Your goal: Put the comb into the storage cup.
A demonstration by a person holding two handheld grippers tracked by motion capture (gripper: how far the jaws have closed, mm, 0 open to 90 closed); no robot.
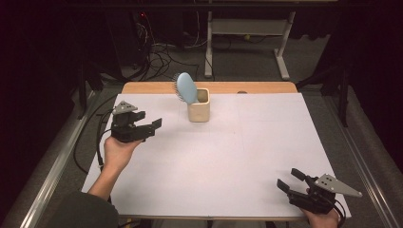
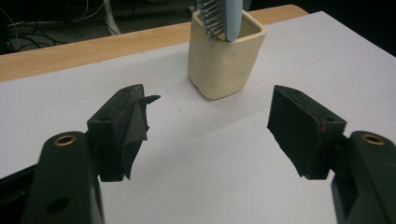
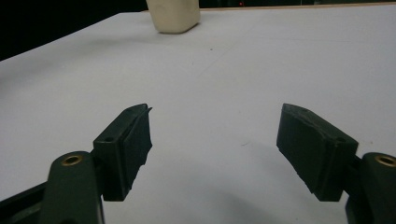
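A cream square cup [image 1: 198, 110] stands toward the back middle of the white table top [image 1: 223, 156]. A light blue hairbrush [image 1: 185, 87] sticks up out of it, head uppermost and leaning left. My left gripper [image 1: 153, 127] hovers to the left of the cup, held in a hand, jaws open and empty, pointing at the cup [image 2: 225, 56] and the brush [image 2: 222, 17]. My right gripper [image 1: 291, 180] rests near the front right corner, open and empty. In its own view the gripper [image 3: 215, 140] faces the far-off cup [image 3: 173, 16].
A wooden strip [image 1: 209, 87] borders the table's far edge. Behind it stand a metal desk frame [image 1: 247, 38] and tangled cables [image 1: 161, 57] on the floor. Cables [image 1: 97, 137] trail off the left side by my left hand.
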